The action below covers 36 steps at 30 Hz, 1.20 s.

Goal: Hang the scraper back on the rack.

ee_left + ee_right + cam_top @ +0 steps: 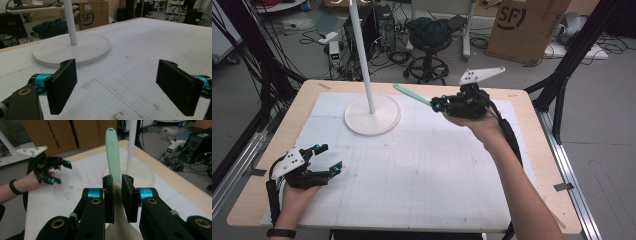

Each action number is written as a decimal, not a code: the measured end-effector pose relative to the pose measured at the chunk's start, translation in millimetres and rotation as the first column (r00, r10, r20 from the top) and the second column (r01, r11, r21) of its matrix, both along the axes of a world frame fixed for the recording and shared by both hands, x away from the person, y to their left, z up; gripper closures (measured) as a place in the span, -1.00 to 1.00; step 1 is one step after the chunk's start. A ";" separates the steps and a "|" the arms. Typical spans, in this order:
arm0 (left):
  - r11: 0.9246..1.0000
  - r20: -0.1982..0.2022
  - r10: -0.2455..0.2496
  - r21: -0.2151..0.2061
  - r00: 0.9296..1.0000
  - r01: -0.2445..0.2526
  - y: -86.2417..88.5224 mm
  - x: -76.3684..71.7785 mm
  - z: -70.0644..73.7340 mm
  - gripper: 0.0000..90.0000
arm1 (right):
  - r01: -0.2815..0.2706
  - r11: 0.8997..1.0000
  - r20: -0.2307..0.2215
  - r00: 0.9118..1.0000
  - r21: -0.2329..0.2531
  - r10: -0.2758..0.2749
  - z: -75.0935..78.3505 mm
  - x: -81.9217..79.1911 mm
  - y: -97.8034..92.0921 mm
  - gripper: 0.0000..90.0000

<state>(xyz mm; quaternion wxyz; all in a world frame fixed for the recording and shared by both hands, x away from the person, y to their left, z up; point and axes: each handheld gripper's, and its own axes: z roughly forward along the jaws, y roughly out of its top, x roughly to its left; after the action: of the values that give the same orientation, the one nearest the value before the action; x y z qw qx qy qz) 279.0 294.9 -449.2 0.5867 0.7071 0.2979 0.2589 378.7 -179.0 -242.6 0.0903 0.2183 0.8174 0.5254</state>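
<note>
The utensil in the right gripper has a pale mint-green handle and a cream lower part between black jaws. Both grippers are black with turquoise metal collars and brass-coloured pivots; the left gripper carries a white plate dotted with dark holes. The lamp stand is plain white. The table mat is white with a faint grey grid and small brownish stains, edged by light wood. A brown cardboard box with black lettering stands far right.

"SF" logo on cardboard box beyond bench | "SF" on box | "Hands by JAKA" on brown box
</note>
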 end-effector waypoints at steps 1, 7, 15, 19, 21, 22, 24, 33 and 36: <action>1.000 0.003 0.001 -0.003 1.000 -0.001 -0.3 0.1 -0.2 -0.61 | 0.001 1.000 0.003 1.000 0.003 -0.001 7.3 2.7 1.8 0.81; 1.000 0.001 0.000 -0.002 1.000 0.000 0.0 0.1 -0.1 -0.61 | 0.012 1.000 0.042 0.999 0.015 -0.012 47.0 19.9 13.3 0.81; 1.000 0.000 -0.003 -0.002 1.000 0.003 0.3 0.2 0.0 -0.61 | 0.034 0.999 0.070 0.997 0.008 -0.034 90.1 40.1 28.3 0.81; 1.000 0.002 -0.004 -0.003 1.000 0.004 0.1 0.2 -0.1 -0.61 | 0.043 0.999 0.074 0.996 0.020 -0.044 104.7 48.0 34.5 0.81; 1.000 0.002 -0.004 -0.002 1.000 0.004 0.1 0.2 -0.1 -0.61 | 0.047 0.998 0.080 0.996 0.029 -0.049 111.9 51.9 37.6 0.81; 1.000 0.003 -0.004 -0.004 1.000 0.004 -0.1 0.2 -0.1 -0.61 | 0.047 0.998 0.080 0.996 0.031 -0.050 115.3 53.3 39.0 0.81; 1.000 0.004 -0.005 -0.002 1.000 0.005 -0.1 0.2 -0.1 -0.61 | 0.051 0.998 0.090 0.994 0.033 -0.054 121.7 55.8 42.0 0.81; 1.000 0.006 -0.007 0.002 1.000 0.007 -0.7 -0.3 -0.2 -0.61 | 0.072 0.997 0.107 0.991 0.039 -0.075 140.9 63.9 53.9 0.81; 1.000 0.009 -0.010 0.004 1.000 0.010 -0.8 -0.3 -0.2 -0.61 | 0.085 0.996 0.106 0.990 0.032 -0.088 143.0 68.2 56.7 0.81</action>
<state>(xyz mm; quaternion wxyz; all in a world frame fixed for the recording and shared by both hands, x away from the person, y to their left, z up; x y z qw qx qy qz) 278.7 294.1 -449.4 0.5881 0.7085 0.2910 0.2597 446.9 -122.3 -99.6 0.1540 0.2262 0.7939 0.5430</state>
